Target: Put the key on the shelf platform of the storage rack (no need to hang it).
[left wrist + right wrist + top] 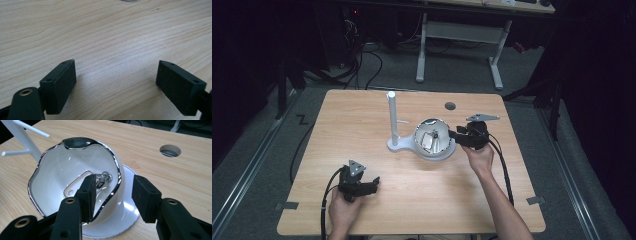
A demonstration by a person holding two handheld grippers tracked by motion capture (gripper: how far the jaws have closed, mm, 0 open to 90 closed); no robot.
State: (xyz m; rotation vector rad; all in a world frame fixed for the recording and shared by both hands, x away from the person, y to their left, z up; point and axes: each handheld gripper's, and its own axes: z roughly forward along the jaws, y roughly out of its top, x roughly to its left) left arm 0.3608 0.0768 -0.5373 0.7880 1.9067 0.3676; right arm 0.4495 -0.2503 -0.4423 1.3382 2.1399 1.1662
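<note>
While the right gripper point(113, 195) straddled its wall, jaws part open and not clearly pinching, the white bowl point(432, 139) sat tilted on the stand's base mid-counter point(362, 115). It looked rigid, glossy, breakable; the silvered rim point(117, 173) suited grasping. Left gripper point(116, 82) rested wide open, empty.

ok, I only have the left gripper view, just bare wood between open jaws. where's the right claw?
Observer: The right claw straddles the rim of a white bowl, one jaw inside, one outside, not squeezing it.
Operator: Anything in the bowl?
Observer: A white tag with metal rings lies inside.
Operator: Bowl flat on the table?
Observer: No. It's tipped, opening toward the claw, on a white round base next to a white post.
</note>
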